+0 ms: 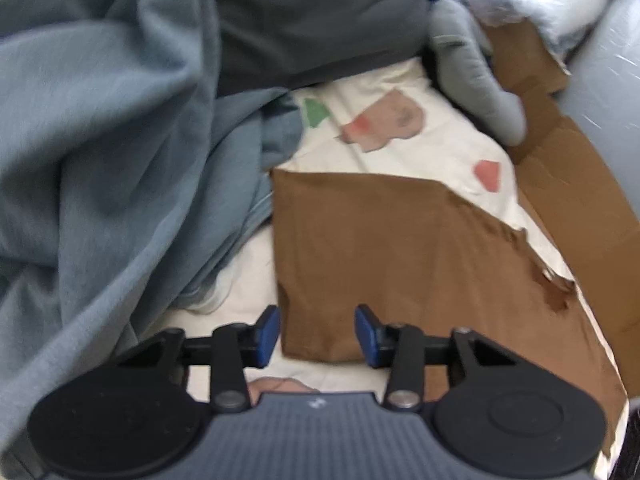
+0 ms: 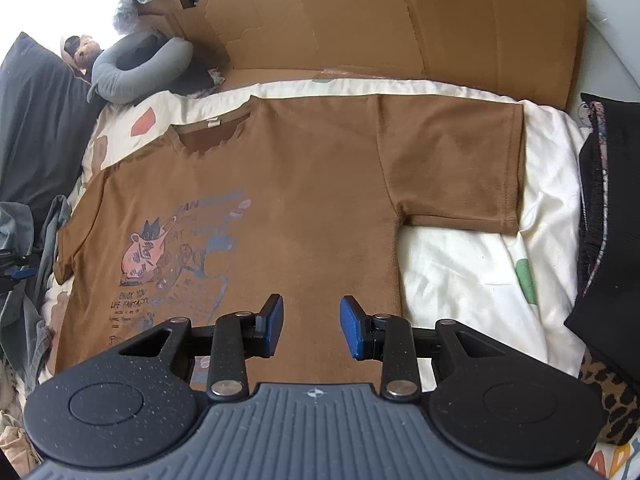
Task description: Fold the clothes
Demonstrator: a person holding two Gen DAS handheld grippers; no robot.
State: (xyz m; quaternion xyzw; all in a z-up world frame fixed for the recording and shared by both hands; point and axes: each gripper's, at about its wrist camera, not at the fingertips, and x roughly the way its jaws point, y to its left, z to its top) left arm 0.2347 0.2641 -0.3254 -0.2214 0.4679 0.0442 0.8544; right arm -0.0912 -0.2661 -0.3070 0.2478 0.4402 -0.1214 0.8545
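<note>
Item one, the task's thing: a brown T-shirt lying flat and face up on my bed, on a cream sheet printed with red and green shapes; neckline toward the far left in my right wrist view, one short sleeve spread flat to the right, a pink-and-blue cartoon print with lettering on the chest. Item two: my right hand-held gripper, poised above the lower body of the shirt, blue pads standing apart with only brown cloth seen beneath the gap and nothing pinched between them. Item three: my left hand-held gripper, over the shirt's other sleeve; its jaws stand parted, the sleeve's edge lies in the gap between the blue pads, and neither pad presses on the cloth. This view is blurred. Item four: a heap of blue-grey fabric just left of that sleeve, with a dark grey cushion behind it. Item five: a grey neck pillow at the far left corner of the bed, a small stuffed toy beside it. Item six: flattened brown cardboard propped along the wall behind the shirt. Item seven: a black garment at the right edge of the bed, with a leopard-print piece below it.
</note>
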